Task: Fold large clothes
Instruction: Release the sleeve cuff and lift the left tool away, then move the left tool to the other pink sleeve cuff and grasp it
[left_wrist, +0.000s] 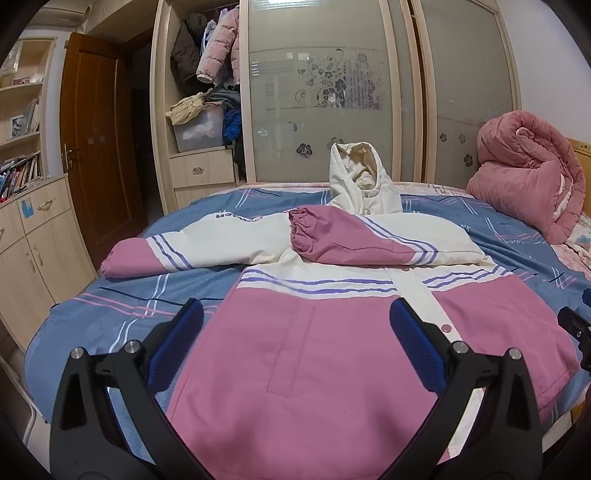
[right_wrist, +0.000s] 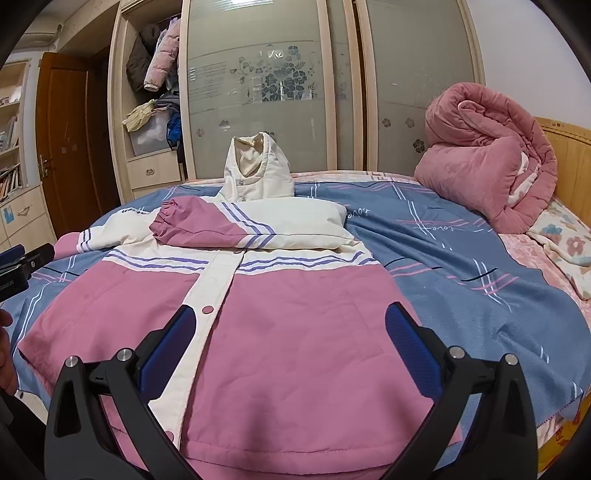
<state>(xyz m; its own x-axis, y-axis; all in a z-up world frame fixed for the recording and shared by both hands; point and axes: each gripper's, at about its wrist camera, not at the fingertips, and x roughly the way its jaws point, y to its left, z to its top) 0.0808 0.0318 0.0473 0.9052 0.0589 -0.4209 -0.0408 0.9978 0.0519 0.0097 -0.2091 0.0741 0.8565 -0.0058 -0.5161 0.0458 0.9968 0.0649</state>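
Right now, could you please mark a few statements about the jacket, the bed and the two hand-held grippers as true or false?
1. The right sleeve of the pink and cream jacket is folded across its chest. True.
2. The left hand-held gripper is shut on the hem. False: its jaws stand open and hold nothing.
3. The hood stands upright at the far end of the jacket. True.
4. The rolled pink quilt lies on top of the jacket. False: it sits apart, by the headboard.
5. The right hand-held gripper is open. True.
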